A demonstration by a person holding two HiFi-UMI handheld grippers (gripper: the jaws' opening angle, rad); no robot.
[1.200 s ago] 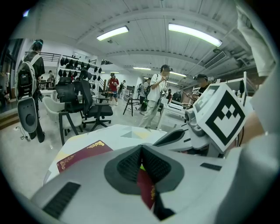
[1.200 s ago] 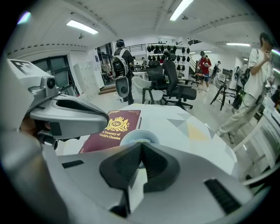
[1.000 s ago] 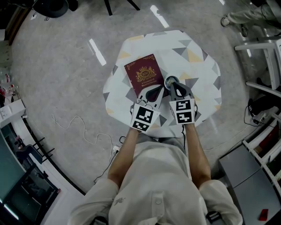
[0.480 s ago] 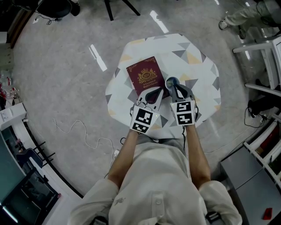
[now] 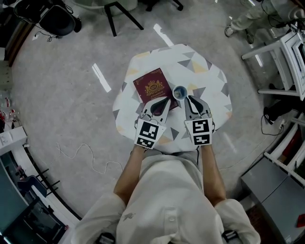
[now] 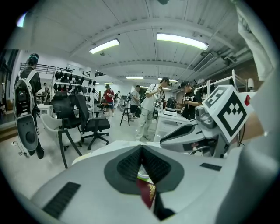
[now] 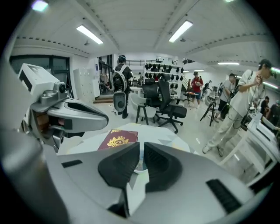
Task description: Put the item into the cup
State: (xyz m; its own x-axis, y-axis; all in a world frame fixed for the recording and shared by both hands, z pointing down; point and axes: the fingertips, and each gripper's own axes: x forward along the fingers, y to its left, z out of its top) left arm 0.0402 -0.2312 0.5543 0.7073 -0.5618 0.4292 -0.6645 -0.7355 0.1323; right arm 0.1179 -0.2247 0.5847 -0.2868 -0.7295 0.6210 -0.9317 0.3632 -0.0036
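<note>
A small pale cup (image 5: 180, 92) stands near the middle of the triangle-patterned table (image 5: 202, 71). Left of it lies a dark red booklet (image 5: 152, 87) with a gold crest. My left gripper (image 5: 163, 101) hovers over the booklet's near edge, jaws shut with nothing between them; the left gripper view shows the booklet (image 6: 147, 195) under the pads. My right gripper (image 5: 188, 99) sits just short of the cup, jaws shut to a slit and empty. Through that slit in the right gripper view shows the cup (image 7: 141, 167), with the booklet (image 7: 117, 140) to its left. I see no separate small item.
The table is small, with its edges close on all sides. A black office chair (image 5: 57, 19) and a stool's legs (image 5: 119, 12) stand at the far left. White frames (image 5: 281, 71) stand to the right, a cable (image 5: 86, 152) lies on the floor, and people (image 7: 238, 105) stand beyond.
Both grippers have drawn back a little toward me. The right gripper's tip was at the cup; the cup now stands apart in front of it. The booklet has not moved.
</note>
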